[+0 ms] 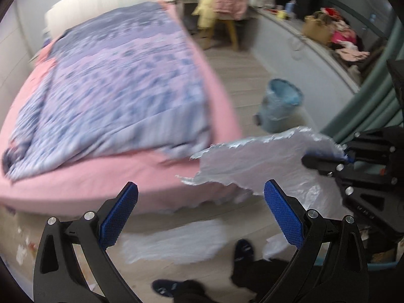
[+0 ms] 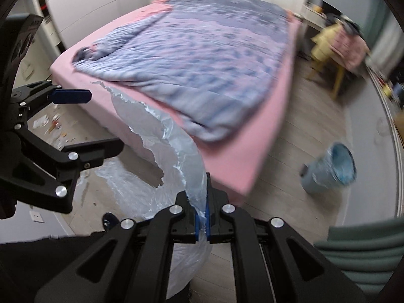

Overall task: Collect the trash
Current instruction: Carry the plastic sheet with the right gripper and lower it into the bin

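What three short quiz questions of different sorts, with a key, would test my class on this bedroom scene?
1. True or false: the right hand-held gripper is shut on the plastic bag.
2. What colour is the bed sheet?
3. The bin stands: A on the bed, B on the floor, C on the chair.

Key: 1 true; 2 pink; 3 B.

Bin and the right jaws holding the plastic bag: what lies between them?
Bare wood floor and the bed's pink corner, seen in the right wrist view, separate the right gripper, shut on the plastic bag, from the bin.
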